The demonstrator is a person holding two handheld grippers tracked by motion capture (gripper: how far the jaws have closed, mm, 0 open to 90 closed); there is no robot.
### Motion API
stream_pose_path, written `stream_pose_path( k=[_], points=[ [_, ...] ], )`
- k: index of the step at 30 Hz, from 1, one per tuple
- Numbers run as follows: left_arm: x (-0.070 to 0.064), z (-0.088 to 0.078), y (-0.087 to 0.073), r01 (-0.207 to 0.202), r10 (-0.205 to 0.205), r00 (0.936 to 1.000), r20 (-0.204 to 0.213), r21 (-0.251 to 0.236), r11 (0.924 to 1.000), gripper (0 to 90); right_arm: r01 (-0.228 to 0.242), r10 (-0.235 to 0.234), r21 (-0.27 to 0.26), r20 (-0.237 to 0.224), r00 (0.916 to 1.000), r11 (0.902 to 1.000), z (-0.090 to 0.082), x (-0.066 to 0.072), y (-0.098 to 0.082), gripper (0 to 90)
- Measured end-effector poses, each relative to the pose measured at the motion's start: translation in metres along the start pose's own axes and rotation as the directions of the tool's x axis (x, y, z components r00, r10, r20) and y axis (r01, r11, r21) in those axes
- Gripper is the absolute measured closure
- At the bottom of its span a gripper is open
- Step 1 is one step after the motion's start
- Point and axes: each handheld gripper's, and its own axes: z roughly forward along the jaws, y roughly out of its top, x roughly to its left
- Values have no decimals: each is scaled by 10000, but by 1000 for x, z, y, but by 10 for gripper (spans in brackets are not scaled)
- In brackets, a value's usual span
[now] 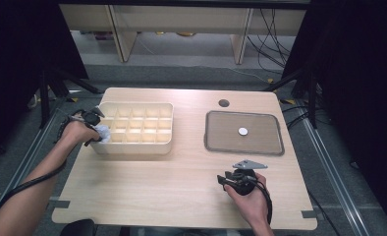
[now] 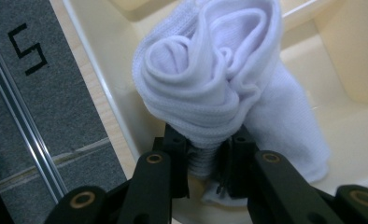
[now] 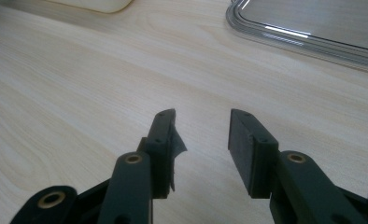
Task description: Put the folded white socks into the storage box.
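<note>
Left gripper view: left gripper, two black jaws clamped on the lower end of a rolled white sock; the sock's spiral end faces the camera, its looser length trailing to one side and resting on the floor of a compartment of the cream divided box. The sock lies inside the box, against its outer wall; beyond that wall runs a strip of the wooden table, then grey carpet with a metal rail. High view: left gripper at the left end of the divided box, held by the person's left hand, with the sock showing as a white lump in the near-left corner compartment of the box. The box stands on the table's left half, its grid of compartments otherwise cream. Right of the box, well apart, a flat grey tray bearing a small white disc near its middle; behind the tray, a round cable hole in the tabletop. Right gripper, in the right hand, rests on the table in front of the tray, far right of the box. Right gripper view: right gripper, jaws parted, nothing between them, bare tabletop beneath; a corner of the tray ahead and an edge of the box at the far left.
</note>
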Motion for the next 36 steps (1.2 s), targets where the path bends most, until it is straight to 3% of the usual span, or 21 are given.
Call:
stream_pose_path(
  k=[3,5,12,16,17,18,22,26,28,30,31,35,36],
  points=[
    [4,0,1,-390,390,9992,-16,41,9992,752,-2,2,4,2,10000,10000,0,0,0,622],
    [0,1,0,168,-168,9998,92,54,9998,752,-100,99,55,120,9999,9999,-1,1,0,622],
    [0,4,0,73,-74,9999,107,134,9999,753,-61,60,50,72,10000,10000,0,0,0,622],
    [5,3,0,-498,497,9987,97,57,9987,752,-85,85,48,62,9999,10000,0,0,0,622],
    [4,3,0,-463,463,9989,52,60,9989,752,-109,109,37,64,9999,9999,0,0,0,622],
    [0,4,-2,76,-77,9999,150,33,10000,752,-175,174,74,51,9998,9998,0,1,0,622],
    [2,3,0,-174,173,9998,126,113,9998,752,-110,110,32,34,9999,9999,0,1,0,622],
    [4,2,-1,265,-267,9987,424,51,9996,750,-246,246,30,-61,9997,9997,0,1,0,621],
    [6,3,-4,536,-513,9964,682,-334,9980,740,-158,158,-14,8,9999,9999,0,0,1,619],
    [9,1,-5,809,-769,9925,953,-391,9960,729,-248,247,74,112,9996,9997,-1,1,1,615],
    [9,0,-6,795,-753,9917,1038,-372,9961,723,-66,65,11,174,9998,10000,-1,0,2,613],
    [11,-1,-6,615,-558,9940,941,-583,9964,697,-286,285,27,61,9996,9996,-1,1,3,609],
    [14,-2,-6,417,-346,9947,966,-727,9965,692,-204,204,-7,78,9998,9998,-2,1,3,609]
  ],
)
